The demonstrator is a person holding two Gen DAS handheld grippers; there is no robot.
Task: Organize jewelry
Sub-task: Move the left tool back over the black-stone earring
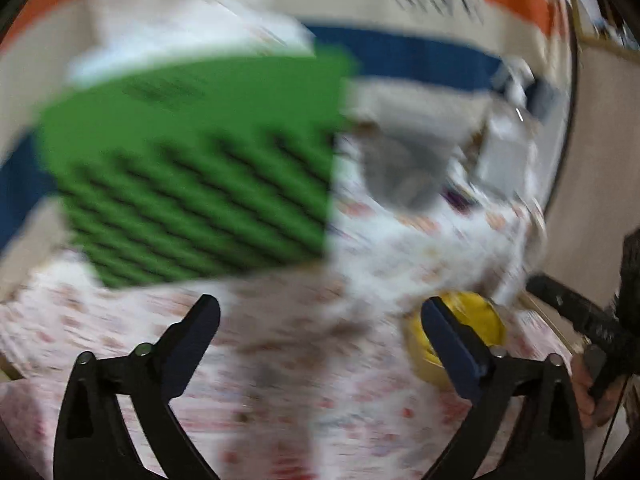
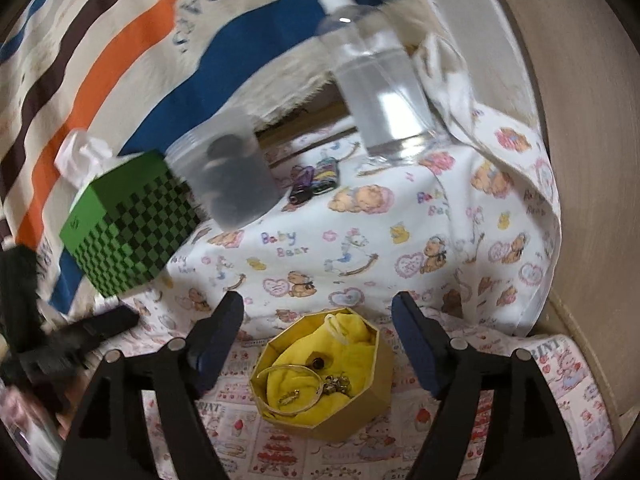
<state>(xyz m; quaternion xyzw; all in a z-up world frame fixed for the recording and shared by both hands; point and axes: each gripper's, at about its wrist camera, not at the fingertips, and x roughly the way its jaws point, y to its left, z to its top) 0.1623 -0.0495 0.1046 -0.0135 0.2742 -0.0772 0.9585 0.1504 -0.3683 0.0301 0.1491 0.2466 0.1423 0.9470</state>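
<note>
Right gripper (image 2: 318, 316): jaws wide, empty, straddling the yellow octagonal box (image 2: 324, 380) on the printed cloth (image 2: 360, 240). Left gripper (image 1: 320, 316): wide, empty.

Box contents: yellow cloth lining, thin bangle (image 2: 294, 390), small trinkets (image 2: 336, 384). Items judged light, slippery, easily bent; grip the bangle by its rim.

Nearby: green checkered box (image 2: 128, 220), closed.

left claw (image 1: 320, 322): jaws wide, empty | right claw (image 2: 318, 314): jaws apart, empty
</note>
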